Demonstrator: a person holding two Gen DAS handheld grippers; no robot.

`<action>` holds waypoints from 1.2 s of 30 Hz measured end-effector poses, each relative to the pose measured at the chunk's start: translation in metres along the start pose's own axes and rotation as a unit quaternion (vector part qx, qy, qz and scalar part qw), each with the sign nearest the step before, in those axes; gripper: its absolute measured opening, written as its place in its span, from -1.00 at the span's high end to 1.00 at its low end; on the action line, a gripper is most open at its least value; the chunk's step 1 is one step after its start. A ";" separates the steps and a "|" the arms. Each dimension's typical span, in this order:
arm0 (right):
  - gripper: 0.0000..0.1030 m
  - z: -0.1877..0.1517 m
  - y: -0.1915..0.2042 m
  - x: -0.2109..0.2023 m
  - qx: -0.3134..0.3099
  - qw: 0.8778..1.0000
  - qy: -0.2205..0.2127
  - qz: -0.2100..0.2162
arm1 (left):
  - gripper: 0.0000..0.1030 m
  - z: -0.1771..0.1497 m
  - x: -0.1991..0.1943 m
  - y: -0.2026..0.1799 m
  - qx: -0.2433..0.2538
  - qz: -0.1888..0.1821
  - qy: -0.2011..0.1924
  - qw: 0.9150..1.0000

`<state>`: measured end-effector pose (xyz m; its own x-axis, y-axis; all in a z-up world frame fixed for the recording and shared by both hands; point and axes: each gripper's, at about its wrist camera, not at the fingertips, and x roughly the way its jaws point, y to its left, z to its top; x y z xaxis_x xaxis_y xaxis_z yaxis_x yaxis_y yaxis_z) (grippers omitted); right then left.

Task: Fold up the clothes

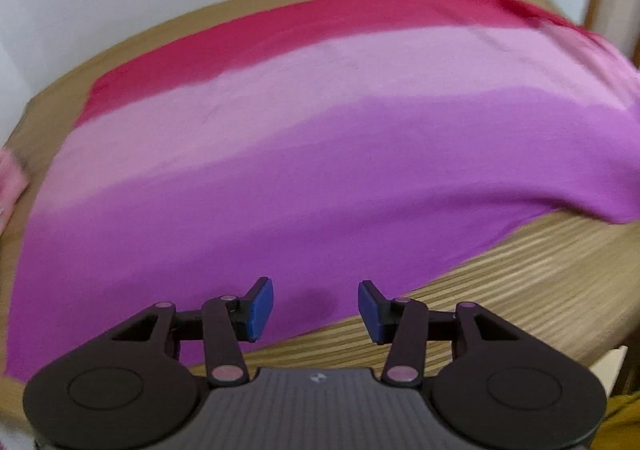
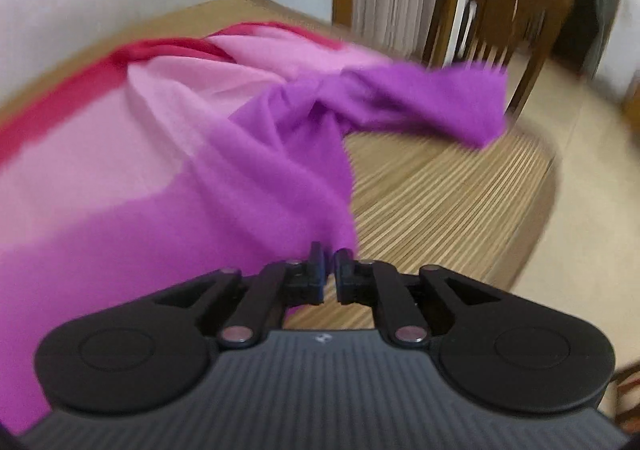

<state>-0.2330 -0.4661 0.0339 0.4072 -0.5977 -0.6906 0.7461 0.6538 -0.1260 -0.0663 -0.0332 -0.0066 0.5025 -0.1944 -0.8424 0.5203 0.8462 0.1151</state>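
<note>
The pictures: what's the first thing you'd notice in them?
A big cloth banded red, pink and purple covers most of the wooden table. Its purple end is bunched and twisted near the table's edge, with a wooden chair behind it.

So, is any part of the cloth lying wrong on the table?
Yes. In the right wrist view the purple sleeve is twisted near the shoulder and sticks out sideways over the wooden table, with bunched folds beside it. The rest of the garment lies flat.
</note>
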 end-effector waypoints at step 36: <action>0.75 -0.114 0.255 -0.125 -0.258 0.876 0.071 0.402 | 0.02 -0.014 0.011 0.034 0.050 -0.034 0.004 0.998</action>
<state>-0.1536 -0.1717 0.0072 0.5943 0.1918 -0.7810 -0.1047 0.9813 0.1613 -0.0526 0.0009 -0.0191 0.4589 -0.2447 -0.8541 0.6188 0.7779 0.1096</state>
